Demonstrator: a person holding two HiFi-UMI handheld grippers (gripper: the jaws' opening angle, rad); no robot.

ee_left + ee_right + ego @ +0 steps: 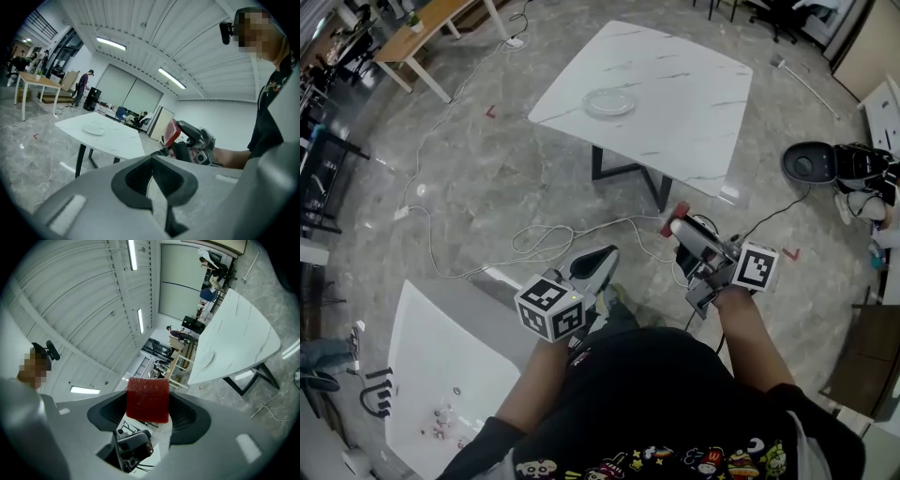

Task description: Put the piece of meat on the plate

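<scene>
Floor (487, 178): grey polished stone fills the head view, and a white cable (546, 242) lies looped on it near the centre.
Marble table (675, 94): a white top on dark legs, at 12 to 1 o'clock in the head view, well apart from both grippers.
Near table (441, 356): a second white top at 8 o'clock, with a few small bits on it too small to name.
Person (656, 394): a black printed shirt at 6 o'clock, with both forearms reaching forward.
Left gripper (598, 261): just left of centre. In its own view the dark pads are pressed together with nothing between them.
Right gripper (673, 219): at 2 o'clock from the left gripper, held over the floor just short of the marble table's near edge, jaws pinching the piece of meat.
Plate (609, 101): clear glass, on the marble table toward its 9 o'clock side.
Piece of meat (147, 398): a red square slab, clamped between the right gripper's pads with its top above them, off the plate.
</scene>
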